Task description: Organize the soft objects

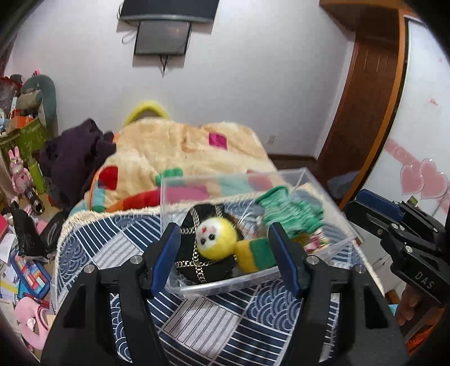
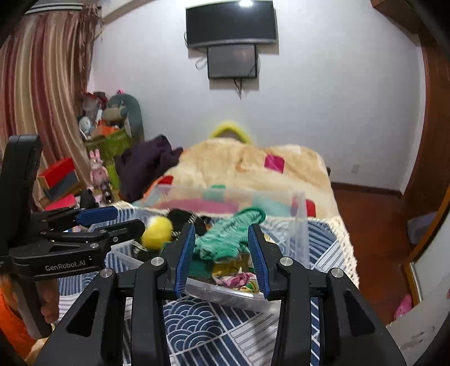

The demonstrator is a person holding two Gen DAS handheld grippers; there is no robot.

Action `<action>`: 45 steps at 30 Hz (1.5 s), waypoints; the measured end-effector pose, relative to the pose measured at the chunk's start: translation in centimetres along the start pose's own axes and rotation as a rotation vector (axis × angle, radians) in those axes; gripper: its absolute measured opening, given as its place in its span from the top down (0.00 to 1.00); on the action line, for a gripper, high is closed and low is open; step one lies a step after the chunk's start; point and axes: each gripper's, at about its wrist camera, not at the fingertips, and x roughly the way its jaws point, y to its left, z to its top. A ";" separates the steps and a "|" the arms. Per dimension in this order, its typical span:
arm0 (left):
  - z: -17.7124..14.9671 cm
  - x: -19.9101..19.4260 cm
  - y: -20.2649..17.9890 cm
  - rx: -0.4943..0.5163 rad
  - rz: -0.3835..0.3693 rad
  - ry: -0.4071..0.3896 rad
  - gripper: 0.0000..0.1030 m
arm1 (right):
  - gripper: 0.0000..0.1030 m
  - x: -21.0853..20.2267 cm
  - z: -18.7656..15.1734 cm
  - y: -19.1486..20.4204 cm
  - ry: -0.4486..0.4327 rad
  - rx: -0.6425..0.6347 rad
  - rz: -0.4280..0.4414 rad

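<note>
A clear plastic box (image 1: 284, 176) stands on the blue patterned cloth (image 1: 213, 323) on the bed. In it lie a yellow plush doll (image 1: 215, 239) with a green and yellow body, a black pouch with gold chains (image 1: 197, 264) and a green knitted piece (image 1: 292, 214). My left gripper (image 1: 225, 259) is open, its fingers either side of the doll just before the box's near wall. My right gripper (image 2: 222, 253) is open, its fingers flanking the green knitted piece (image 2: 227, 233) above the box (image 2: 301, 222). The doll's head (image 2: 156, 232) shows at left.
A fluffy cream blanket (image 1: 180, 152) with coloured patches and dark purple clothing (image 1: 76, 152) lie behind the box. Toys and boxes clutter the floor at left (image 1: 25, 253). A wardrobe (image 1: 365, 98) stands at right. Screens hang on the wall (image 2: 230, 25).
</note>
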 end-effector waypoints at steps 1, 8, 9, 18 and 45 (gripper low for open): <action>0.1 -0.8 -0.2 0.005 0.001 -0.021 0.37 | 0.65 -0.6 0.2 0.1 -0.016 -0.002 0.001; 0.3 -7.4 -1.5 0.046 0.013 -0.183 0.29 | 0.59 -5.0 1.2 0.9 -0.124 0.005 0.027; 0.3 -8.0 -1.7 0.052 0.014 -0.197 0.29 | 0.50 -5.5 1.3 1.1 -0.139 0.005 0.023; -0.9 -12.8 -3.6 0.124 0.055 -0.330 0.08 | 0.20 -8.7 1.3 2.5 -0.249 -0.021 -0.005; -1.7 -14.4 -4.1 0.121 0.060 -0.372 0.00 | 0.03 -10.9 0.0 3.9 -0.319 -0.019 -0.005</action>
